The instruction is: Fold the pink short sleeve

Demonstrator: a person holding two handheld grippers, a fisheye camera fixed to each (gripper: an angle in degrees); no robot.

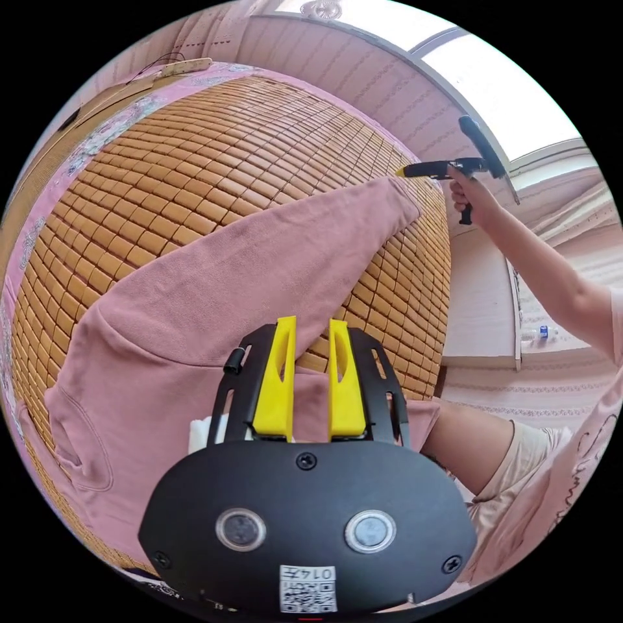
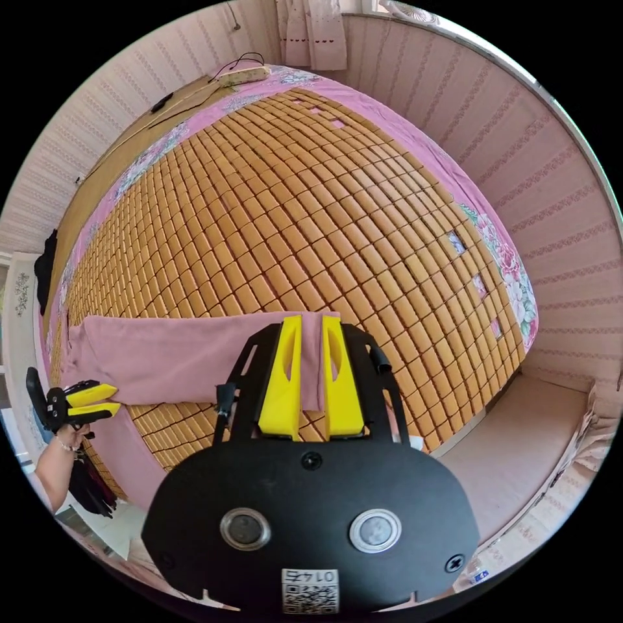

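On the bed's bamboo mat [image 1: 214, 169], seen from the left gripper view, the pink short sleeve [image 1: 214, 298] is spread flat, with the left tongs [image 1: 311, 324] held slightly apart above its near edge, nothing pinched. Farther off, the right tongs [image 1: 405, 171] are gripped in a hand [image 1: 468, 195] just beside the shirt's far corner. From the right gripper view, the right tongs [image 2: 311, 321] are seen parted over the garment's end, while the left tongs [image 2: 111, 398] touch its other end; whether cloth is pinched there cannot be told.
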